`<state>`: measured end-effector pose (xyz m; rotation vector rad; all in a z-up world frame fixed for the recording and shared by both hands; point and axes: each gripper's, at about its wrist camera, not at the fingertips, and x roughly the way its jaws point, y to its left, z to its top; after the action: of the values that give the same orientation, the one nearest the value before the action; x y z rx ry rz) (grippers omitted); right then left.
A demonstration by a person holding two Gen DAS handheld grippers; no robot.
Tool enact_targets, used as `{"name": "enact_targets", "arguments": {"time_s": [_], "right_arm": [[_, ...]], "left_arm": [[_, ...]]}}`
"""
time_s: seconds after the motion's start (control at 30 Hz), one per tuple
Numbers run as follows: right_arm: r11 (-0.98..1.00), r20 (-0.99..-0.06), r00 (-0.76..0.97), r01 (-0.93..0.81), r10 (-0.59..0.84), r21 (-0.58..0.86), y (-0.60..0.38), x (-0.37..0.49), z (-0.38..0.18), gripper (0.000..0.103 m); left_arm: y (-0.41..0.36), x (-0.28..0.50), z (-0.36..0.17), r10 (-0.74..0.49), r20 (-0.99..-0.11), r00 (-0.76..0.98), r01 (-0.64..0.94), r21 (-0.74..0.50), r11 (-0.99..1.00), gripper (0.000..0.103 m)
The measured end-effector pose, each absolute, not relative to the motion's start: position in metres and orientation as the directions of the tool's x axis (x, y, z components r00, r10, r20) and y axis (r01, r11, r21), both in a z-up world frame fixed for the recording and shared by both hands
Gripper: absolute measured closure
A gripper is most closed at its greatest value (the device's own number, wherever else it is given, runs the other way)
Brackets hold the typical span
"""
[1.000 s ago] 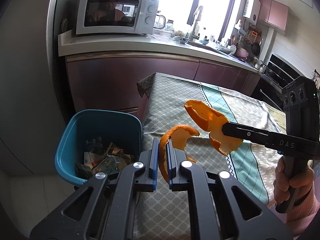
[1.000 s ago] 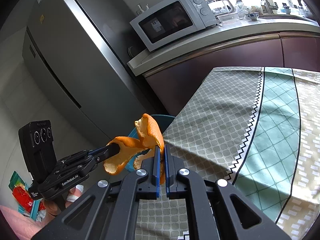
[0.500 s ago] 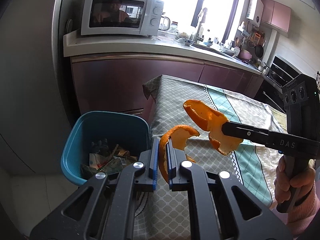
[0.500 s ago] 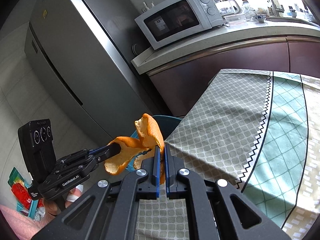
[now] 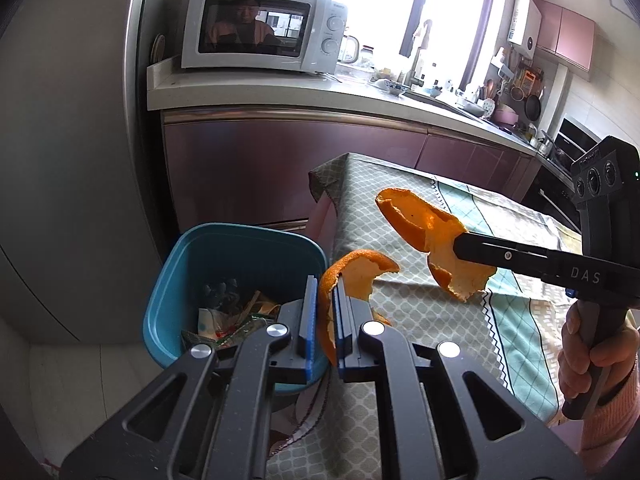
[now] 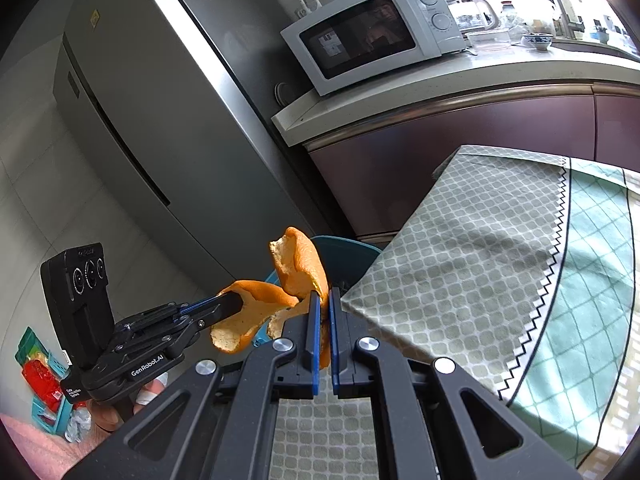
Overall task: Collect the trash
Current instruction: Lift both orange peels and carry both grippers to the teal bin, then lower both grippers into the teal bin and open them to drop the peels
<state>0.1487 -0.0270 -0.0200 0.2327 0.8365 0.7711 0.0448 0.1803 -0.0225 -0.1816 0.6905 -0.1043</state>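
My left gripper [image 5: 323, 286] is shut on a curled orange peel [image 5: 352, 270], held near the table's left edge, just right of the teal trash bin [image 5: 200, 256]. The bin stands on the floor with paper scraps inside. My right gripper [image 6: 323, 300] is shut on a second, larger orange peel [image 6: 300, 268]. That peel shows in the left wrist view [image 5: 424, 228], in the air over the patterned tablecloth [image 5: 420, 320]. In the right wrist view, the left gripper [image 6: 236, 302] holds its peel [image 6: 248, 312] beside mine, with the bin rim [image 6: 348, 246] behind.
A purple kitchen counter [image 5: 280, 152] with a white microwave [image 5: 260, 32] runs behind the table. A grey fridge [image 6: 160, 128] stands left of the bin. Red and green packages [image 6: 36, 376] lie on the floor at the far left.
Both grippers, each still holding its peel, have moved left toward the bin. The bin and the table edge now sit closer beneath the left gripper.
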Motion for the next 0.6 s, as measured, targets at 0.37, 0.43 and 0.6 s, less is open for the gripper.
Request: {"name": "enact_targets", "arguments": {"time_s": [0.37, 0.43, 0.6], "right_arm": [[0.7, -0.611, 0.378, -0.548, 0.696, 0.458, 0.008, 0.167, -0.025, 0.1], [0.7, -0.616, 0.372, -0.548, 0.694, 0.457, 0.013, 0.169, -0.027, 0.1], [0.706, -0.633, 0.36, -0.543, 0.685, 0.454, 0.025, 0.176, -0.033, 0.1]], "left_arm": [[0.203, 0.053, -0.029, -0.111, -0.635, 0.765, -0.019, -0.194, 0.981, 0.095], [0.206, 0.054, -0.03, -0.106, -0.636, 0.764, -0.026, -0.193, 0.981, 0.095], [0.21, 0.059, -0.036, -0.089, -0.648, 0.756, -0.044, -0.185, 0.982, 0.095]]}}
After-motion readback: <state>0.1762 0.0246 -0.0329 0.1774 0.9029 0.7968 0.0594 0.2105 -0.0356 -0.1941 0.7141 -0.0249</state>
